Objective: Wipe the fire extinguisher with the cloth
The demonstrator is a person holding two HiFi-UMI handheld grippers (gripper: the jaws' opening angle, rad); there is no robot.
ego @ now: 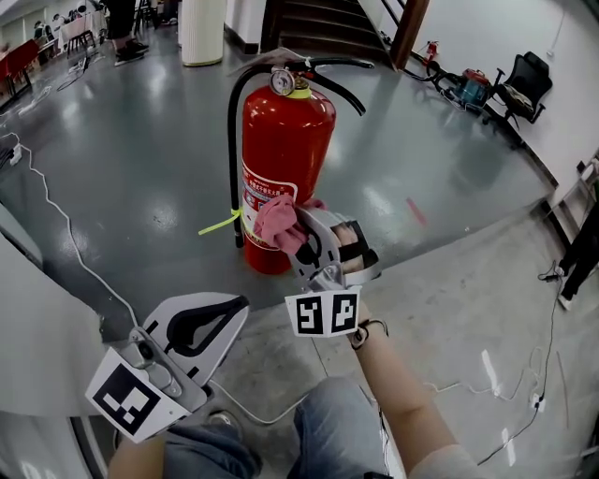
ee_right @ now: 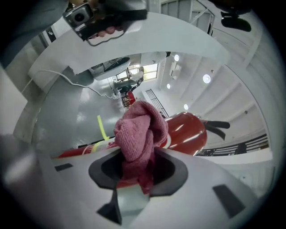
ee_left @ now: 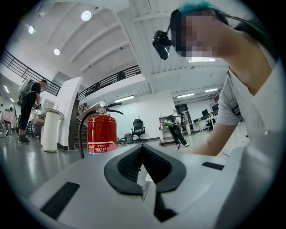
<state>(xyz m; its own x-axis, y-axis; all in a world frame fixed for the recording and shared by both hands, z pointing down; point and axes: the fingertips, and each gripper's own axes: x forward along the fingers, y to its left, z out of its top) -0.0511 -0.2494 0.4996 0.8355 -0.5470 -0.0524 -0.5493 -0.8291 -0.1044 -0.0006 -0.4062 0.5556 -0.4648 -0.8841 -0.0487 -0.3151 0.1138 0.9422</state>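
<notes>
A red fire extinguisher [ego: 285, 140] stands upright on the grey floor, with a black hose down its left side and a gauge on top. My right gripper [ego: 301, 231] is shut on a bunched pink cloth [ego: 278, 220], which is pressed against the lower front of the cylinder near its label. In the right gripper view the cloth [ee_right: 139, 129] sticks out between the jaws, with the extinguisher [ee_right: 185, 132] right behind it. My left gripper [ego: 217, 318] hangs low at the left, shut and empty, well short of the extinguisher [ee_left: 101, 134].
A white cable [ego: 56, 215] trails over the floor at left. Stairs [ego: 323, 28] rise behind the extinguisher. A white cylindrical bin [ego: 203, 31] stands at the back, office chairs [ego: 522, 86] at the far right. My knee [ego: 332, 430] is at the bottom.
</notes>
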